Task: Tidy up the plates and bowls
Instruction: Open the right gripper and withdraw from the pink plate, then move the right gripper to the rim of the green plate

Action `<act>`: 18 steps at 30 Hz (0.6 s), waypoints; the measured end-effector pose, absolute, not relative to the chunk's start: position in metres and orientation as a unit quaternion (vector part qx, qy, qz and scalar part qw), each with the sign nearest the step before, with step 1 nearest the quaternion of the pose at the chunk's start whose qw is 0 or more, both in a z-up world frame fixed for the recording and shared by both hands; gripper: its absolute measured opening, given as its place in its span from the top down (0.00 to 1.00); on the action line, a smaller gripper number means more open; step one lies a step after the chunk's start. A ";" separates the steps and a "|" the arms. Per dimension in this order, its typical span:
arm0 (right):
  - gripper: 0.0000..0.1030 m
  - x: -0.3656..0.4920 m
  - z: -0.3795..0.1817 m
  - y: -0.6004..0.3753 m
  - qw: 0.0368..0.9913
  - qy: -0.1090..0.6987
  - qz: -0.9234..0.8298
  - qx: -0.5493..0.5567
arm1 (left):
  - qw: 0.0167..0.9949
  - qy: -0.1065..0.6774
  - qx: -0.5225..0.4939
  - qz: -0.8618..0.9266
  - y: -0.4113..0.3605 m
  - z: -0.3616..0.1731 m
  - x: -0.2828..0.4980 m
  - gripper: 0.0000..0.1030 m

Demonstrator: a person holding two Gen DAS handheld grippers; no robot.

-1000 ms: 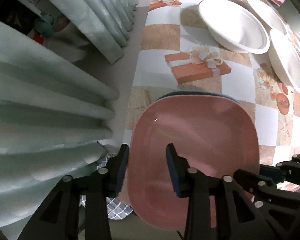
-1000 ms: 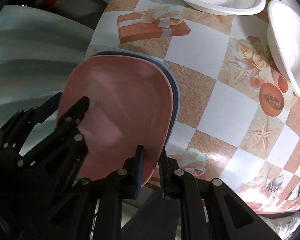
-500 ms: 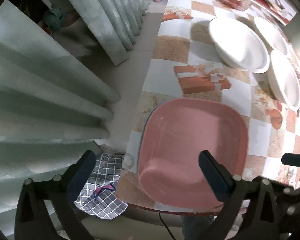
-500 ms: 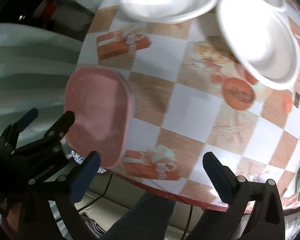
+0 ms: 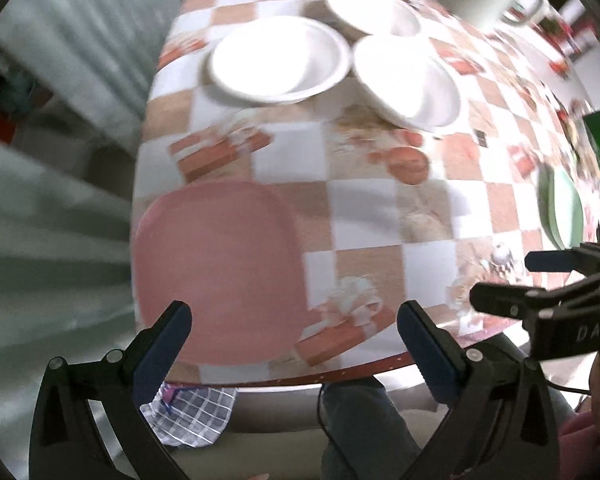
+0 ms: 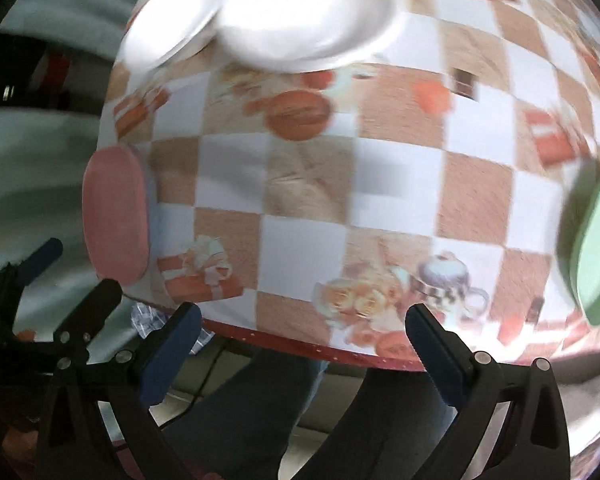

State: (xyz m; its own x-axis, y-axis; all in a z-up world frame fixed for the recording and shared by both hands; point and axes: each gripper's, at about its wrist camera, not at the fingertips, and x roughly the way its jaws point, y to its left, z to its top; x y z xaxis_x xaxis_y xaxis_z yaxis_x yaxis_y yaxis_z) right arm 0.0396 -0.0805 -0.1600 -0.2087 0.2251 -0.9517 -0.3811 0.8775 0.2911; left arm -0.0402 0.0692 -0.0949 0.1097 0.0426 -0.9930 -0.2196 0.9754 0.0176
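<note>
Checkered tablecloth beneath pink plate, bowls.

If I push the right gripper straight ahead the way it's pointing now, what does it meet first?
Most likely bare tablecloth. The right gripper is open and empty, back off the table's near edge. The pink plate sits far left, the green plate far right, the white bowls well beyond. Blur makes depth uncertain.

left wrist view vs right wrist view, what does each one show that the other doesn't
Only the left wrist view shows a third white bowl behind the other two, and the right tool coming in from the side.

Only the right wrist view shows the left tool, at its lower left edge.

Both show the pink plate at the table's near corner, two white bowls, the green plates, the checked tablecloth, and open jaws holding nothing.
</note>
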 end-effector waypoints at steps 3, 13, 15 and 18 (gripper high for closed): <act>0.00 0.044 -0.157 -0.102 0.636 0.738 0.222 -0.025 | 0.741 0.667 -0.038 0.067 0.052 -0.096 -0.025 0.00; 0.00 0.057 -0.179 -0.182 0.645 0.749 0.131 0.078 | 0.732 0.679 0.053 -0.021 -0.022 -0.109 0.024 0.00; 0.00 0.057 -0.181 -0.200 0.645 0.750 0.112 0.099 | 0.731 0.678 0.067 -0.041 -0.040 -0.109 0.034 0.00; 0.00 0.060 -0.182 -0.232 0.644 0.750 0.084 0.128 | 0.729 0.676 0.087 -0.065 -0.066 -0.113 0.045 0.00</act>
State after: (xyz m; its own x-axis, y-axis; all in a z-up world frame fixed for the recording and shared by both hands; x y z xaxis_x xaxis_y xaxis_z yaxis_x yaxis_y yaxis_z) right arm 0.0597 -0.2318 -0.1823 -0.1378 0.3001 -0.9439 0.0848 0.9531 0.2906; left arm 0.0453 -0.0661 -0.1127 0.0766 0.0222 -0.9968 0.2120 0.9765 0.0380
